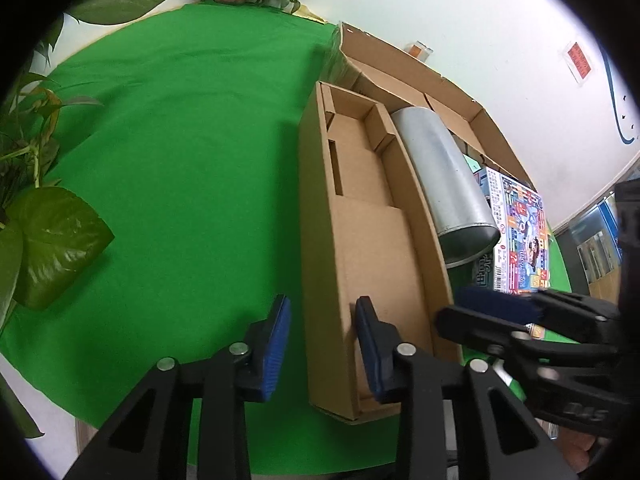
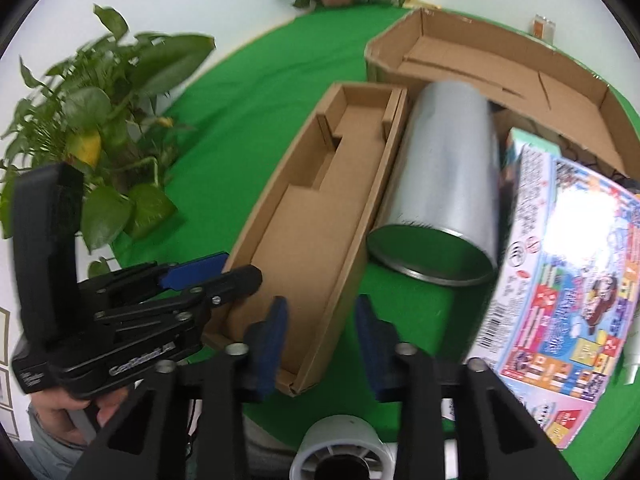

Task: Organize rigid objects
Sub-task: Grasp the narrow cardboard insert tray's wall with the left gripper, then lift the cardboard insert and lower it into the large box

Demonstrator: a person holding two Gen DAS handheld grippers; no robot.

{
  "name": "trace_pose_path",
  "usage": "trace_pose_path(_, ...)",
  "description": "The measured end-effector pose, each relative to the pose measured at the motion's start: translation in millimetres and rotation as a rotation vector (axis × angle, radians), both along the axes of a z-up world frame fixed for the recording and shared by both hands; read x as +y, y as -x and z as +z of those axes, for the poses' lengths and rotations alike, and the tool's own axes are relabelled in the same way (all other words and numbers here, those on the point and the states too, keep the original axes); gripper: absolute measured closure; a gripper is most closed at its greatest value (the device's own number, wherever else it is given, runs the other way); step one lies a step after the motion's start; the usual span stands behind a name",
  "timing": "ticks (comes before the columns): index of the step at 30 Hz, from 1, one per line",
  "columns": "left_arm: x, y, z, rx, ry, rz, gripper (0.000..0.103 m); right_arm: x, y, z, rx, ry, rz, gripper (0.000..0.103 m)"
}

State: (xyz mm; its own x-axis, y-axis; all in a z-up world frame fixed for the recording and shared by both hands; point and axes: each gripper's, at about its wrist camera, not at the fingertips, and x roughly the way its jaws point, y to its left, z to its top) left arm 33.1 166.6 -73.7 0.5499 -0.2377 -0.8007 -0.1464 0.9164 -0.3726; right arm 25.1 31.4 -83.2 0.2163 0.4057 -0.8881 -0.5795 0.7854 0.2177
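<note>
Both claws are straddling the near end of the tray (image 1: 372, 240): left claw (image 1: 322, 344) spanning its left wall, right claw (image 2: 320, 336) spanning its right wall, each gaping and gripping nothing yet (apparently bracing to shift it). Tray is lying on the green tabletop (image 1: 180, 160), can (image 2: 444, 168) just beside it, box (image 2: 568, 280) further right.

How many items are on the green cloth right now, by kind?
Cardboard trays: 2, the long narrow tray and the wide tray
Metal cylinders: 1, the silver canister
Printed boxes: 1, the colourful box
Tape rolls: 1, the white roll
Total: 5
</note>
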Motion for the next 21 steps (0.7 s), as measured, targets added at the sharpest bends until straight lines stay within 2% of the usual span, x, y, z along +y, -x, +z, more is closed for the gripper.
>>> trace_pose_path(2,-0.6,-2.2,-0.5,0.002,0.003,-0.007,0.073,5.6,-2.0,-8.9,0.006,0.023,-0.009,0.086)
trace_pose_path(4,0.7,-3.9,-1.5,0.008,0.017,-0.007,0.074,9.9,-5.5,-16.4,0.002,0.044,-0.027,0.09)
trace_pose_path(6,1.3,-5.8,-1.9,0.003,0.04,-0.02,0.084,11.3,-8.4,-18.9,0.014,0.04,-0.035,0.09)
trace_pose_path(13,-3.1,-4.5,1.1,-0.014,-0.002,-0.022,0.09,19.0,-6.4,-23.8,0.004,0.048,-0.048,0.091)
trace_pose_path(17,-4.5,-3.3,2.4,-0.011,-0.014,-0.019,0.091,7.1,-4.3,-17.1,-0.002,0.042,-0.034,0.091)
trace_pose_path(21,-1.7,6.0,16.6,-0.05,-0.037,0.018,0.091,1.1,1.6,-7.3,-0.019,-0.019,-0.024,0.091)
